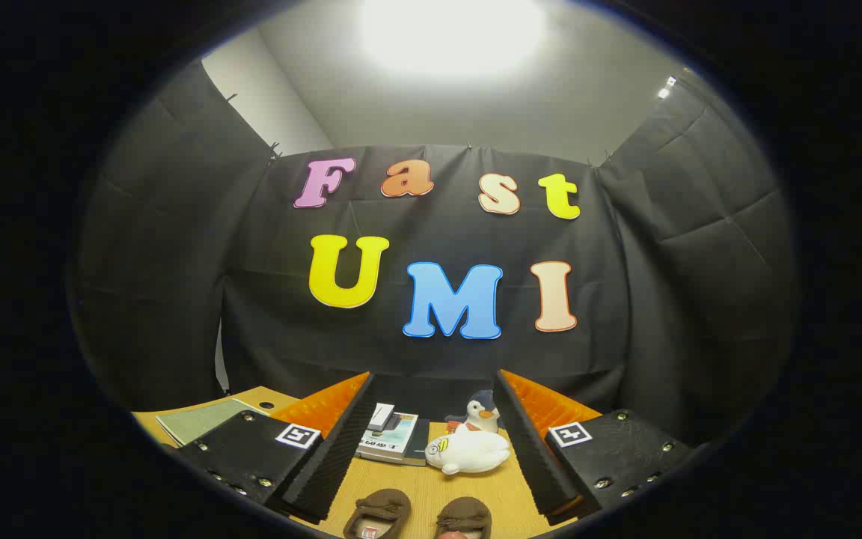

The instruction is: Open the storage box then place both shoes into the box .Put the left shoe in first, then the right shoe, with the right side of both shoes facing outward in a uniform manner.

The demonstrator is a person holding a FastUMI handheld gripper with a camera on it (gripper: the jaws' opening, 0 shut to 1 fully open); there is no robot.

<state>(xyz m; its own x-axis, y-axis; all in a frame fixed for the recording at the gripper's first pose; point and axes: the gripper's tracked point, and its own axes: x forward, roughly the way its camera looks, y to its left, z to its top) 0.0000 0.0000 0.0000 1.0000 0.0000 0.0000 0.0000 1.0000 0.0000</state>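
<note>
Shoes [420, 516] sit low between your wide-open gripper [431, 442] fingers, so you may grab the wrong one first.

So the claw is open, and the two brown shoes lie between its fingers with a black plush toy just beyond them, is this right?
Not quite: the plush toy just beyond the shoes is white, as the gripper view shows. The claw is open, shoes between its fingers.

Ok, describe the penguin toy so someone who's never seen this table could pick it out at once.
On the wooden table, look beyond the open gripper, past the two brown shoes. Behind the white plush seal stands the penguin toy, right of the stacked books. It is the only upright toy, dark-headed with an orange beak.
</note>
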